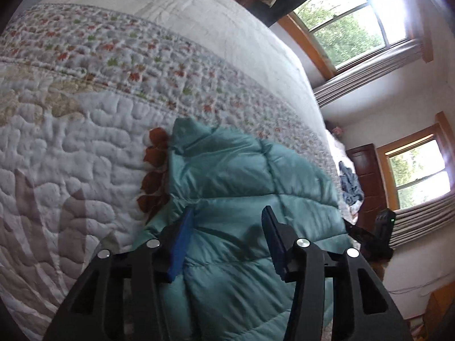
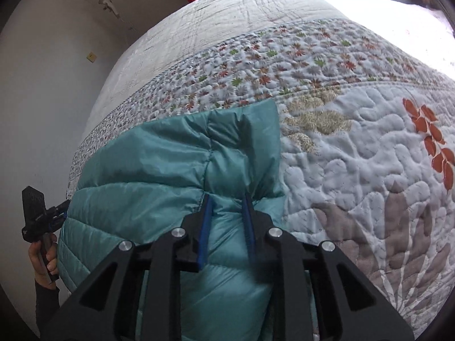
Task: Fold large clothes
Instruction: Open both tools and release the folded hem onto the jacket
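**Teal jacket held over a quilted bed**

Left wrist view: the left gripper is seen with its blue-padded fingers set wide apart, puffy fabric of the teal jacket bulging between them; whether it is pinched cannot be told. The jacket lies on the quilt near the bed's right edge. Only here are two windows, a dark door and a heap of clothes shown. The right gripper is seen beyond the jacket.

Right wrist view: the right gripper is narrowed onto a fold of the jacket. Only here are a bare wall and a hand holding the left gripper shown, partly hidden by the jacket.
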Motion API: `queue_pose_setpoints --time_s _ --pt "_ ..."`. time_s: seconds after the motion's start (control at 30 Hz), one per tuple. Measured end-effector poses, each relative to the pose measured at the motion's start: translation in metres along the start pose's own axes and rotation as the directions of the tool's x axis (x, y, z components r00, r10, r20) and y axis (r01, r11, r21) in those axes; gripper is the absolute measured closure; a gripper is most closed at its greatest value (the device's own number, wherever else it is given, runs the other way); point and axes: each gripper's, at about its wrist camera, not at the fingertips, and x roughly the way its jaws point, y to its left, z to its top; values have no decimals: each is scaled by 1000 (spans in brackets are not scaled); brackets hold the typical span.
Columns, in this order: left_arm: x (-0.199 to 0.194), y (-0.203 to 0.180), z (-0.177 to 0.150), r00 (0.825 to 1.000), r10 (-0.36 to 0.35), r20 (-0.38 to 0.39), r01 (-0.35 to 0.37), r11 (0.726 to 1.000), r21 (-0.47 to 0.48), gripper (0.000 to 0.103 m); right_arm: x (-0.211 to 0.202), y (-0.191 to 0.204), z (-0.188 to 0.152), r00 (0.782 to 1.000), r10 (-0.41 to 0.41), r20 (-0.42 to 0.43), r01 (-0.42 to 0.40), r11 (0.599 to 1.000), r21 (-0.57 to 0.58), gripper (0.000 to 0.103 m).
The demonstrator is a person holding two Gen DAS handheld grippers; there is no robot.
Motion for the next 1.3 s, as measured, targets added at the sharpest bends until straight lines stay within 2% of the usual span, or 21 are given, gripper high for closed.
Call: queue_pose_setpoints --time_s 0.1,0.13,0.2,0.3,0.33,0.4,0.47,0.53,0.57,0.7,0.77,0.87,0.9,0.97,1.03,1.1,1.17,1.2,1.23,1.27,1.3 --pt "1 4 3 1000 -5 -3 5 1000 -19 54 1 -3 1 1000 12 -5 -12 1000 24 83" --pt "-9 2 4 1000 -13 17 13 1000 -20 54 -7 0 0 1000 22 10 -22 1000 20 80" --pt "-34 0 7 997 -29 68 29 1000 0 53 -29 6 -4 997 57 49 -57 998 -3 79" --pt "-74 -22 -11 983 -157 93 148 984 99 49 -70 19 -27 981 168 102 -164 985 -44 79" --pt "-79 -28 -24 974 -218 62 209 970 126 47 -78 22 -39 975 200 98 -195 979 -54 79" --pt "-75 -33 -47 960 -280 -9 278 951 137 47 -81 21 -58 973 217 78 -213 975 -60 79" --pt "-62 -33 -61 965 -255 -58 261 954 150 48 -71 20 -71 979 201 45 -197 978 -66 81" --pt "-49 -29 -69 980 -183 -74 193 967 165 52 -58 15 -76 985 169 34 -167 985 -51 86" --pt "-44 -23 -69 981 -178 -78 188 972 142 53 -54 14 -75 987 161 28 -159 986 -47 88" --pt "-57 -19 -73 976 -209 -56 214 969 119 52 -64 25 -76 988 144 56 -141 989 -54 83" --pt "-73 -28 -82 967 -248 -52 253 953 166 49 -90 37 -91 980 175 90 -166 981 -96 83" --pt "-85 -38 -108 951 -298 -88 310 927 213 46 -106 38 -117 981 166 97 -153 980 -128 83" --pt "-82 -37 -113 955 -279 -99 295 930 221 46 -104 32 -123 985 145 94 -132 983 -126 83" --pt "-68 -33 -119 975 -192 -115 214 949 230 46 -90 21 -126 995 56 88 -46 992 -118 85" --pt "-57 -18 -116 973 -185 -141 209 960 183 48 -78 11 -127 997 1 71 7 994 -107 84" --pt "-63 -13 -112 969 -211 -129 230 960 158 46 -86 17 -131 994 -19 108 33 992 -124 81" --pt "-87 -10 -110 961 -262 -86 273 949 159 32 -111 39 -143 984 -28 174 61 980 -189 72" --pt "-100 -8 -109 959 -279 -57 284 944 170 20 -124 58 -154 973 -77 220 133 959 -252 67" --pt "-116 -2 -108 961 -277 -16 275 944 182 12 -131 74 -164 956 -125 264 206 930 -306 51" --pt "-126 3 -106 963 -268 15 261 948 181 10 -138 95 -180 933 -168 318 286 883 -372 28" --pt "-134 11 -105 966 -256 35 247 955 166 8 -139 115 -195 909 -200 366 356 829 -431 18"
